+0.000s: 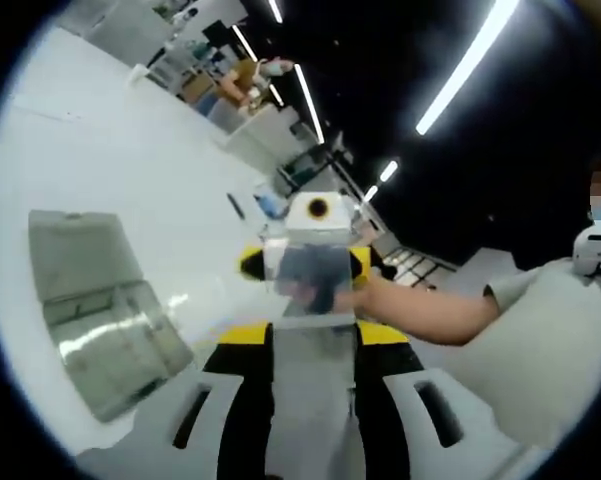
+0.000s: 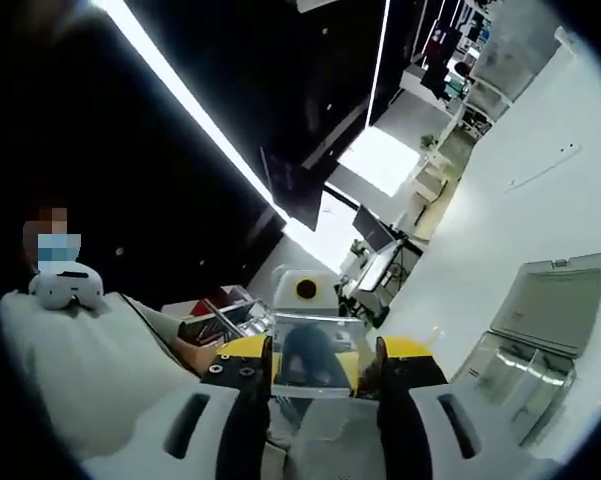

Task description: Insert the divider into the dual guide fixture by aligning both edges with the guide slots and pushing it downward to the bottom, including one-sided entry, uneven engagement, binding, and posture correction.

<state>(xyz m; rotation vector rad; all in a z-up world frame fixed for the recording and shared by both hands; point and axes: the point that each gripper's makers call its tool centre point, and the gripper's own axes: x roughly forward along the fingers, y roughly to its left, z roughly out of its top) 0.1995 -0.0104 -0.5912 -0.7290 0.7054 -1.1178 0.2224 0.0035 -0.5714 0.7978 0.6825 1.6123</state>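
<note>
The person is holding both tongs up off the white counter (image 1: 130, 170), facing one another, with a clear plastic divider (image 1: 315, 285) caught between them. In the left gripper view the left tongs (image 1: 315, 335) rise from the bottom with yellow-and-black jaws closed on the near edge of the divider, and the right tongs (image 1: 315, 262) come in from the far side, clamped on the opposite edge. A hand (image 1: 380, 295) and bare forearm reach in from the right behind those tongs, and the person's pale sleeve (image 1: 550, 330) shows beyond.

In the right gripper view it is the same hold seen from the other end: the right tongs (image 2: 315, 365) grip the divider (image 2: 315, 350) at its near edge, the sheet standing roughly upright between the jaws, and the left tongs (image 2: 305, 295) sit just beyond it.

The divider is in the air, well apart from the fixture. That fixture, a clear box with its grey lid swung open (image 1: 100, 310), lies on the counter to the left in the left gripper view and low on the right in the right gripper view (image 2: 535, 340). I cannot make out its guide slots.

Long ceiling lights (image 1: 470, 65) run overhead, and desks with clutter (image 2: 380, 260) stand farther back in the room.
</note>
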